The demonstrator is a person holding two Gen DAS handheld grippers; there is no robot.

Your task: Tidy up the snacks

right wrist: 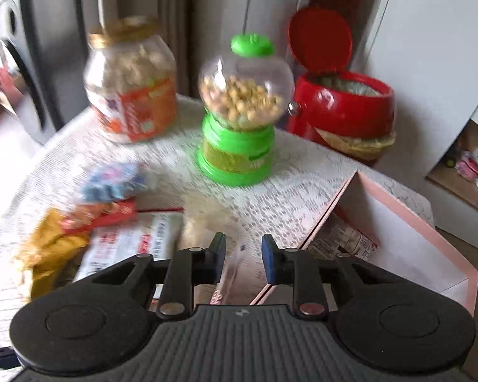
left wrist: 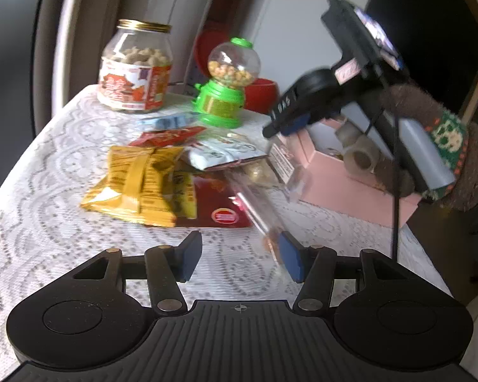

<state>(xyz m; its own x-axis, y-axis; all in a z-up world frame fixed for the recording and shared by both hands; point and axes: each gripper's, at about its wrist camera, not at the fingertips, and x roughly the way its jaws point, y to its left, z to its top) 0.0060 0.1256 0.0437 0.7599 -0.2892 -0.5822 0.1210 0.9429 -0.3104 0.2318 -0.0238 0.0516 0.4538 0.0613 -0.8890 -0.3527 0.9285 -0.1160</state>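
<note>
Left wrist view: left gripper (left wrist: 240, 256) stood released, empty, yellow snack bag (left wrist: 143, 187) ahead; right gripper (left wrist: 272, 129) was clenched on clear packet (left wrist: 256, 211), pink box (left wrist: 350, 191) beside it.

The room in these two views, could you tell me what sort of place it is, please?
Probably a home, perhaps a kitchen or dining corner: a lace tablecloth covers the table, a snack jar and a green candy dispenser stand on it, and a household appliance stands behind.

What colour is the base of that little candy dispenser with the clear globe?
Bright green, like its cap; the candy dispenser shows best in the right wrist view.
</note>
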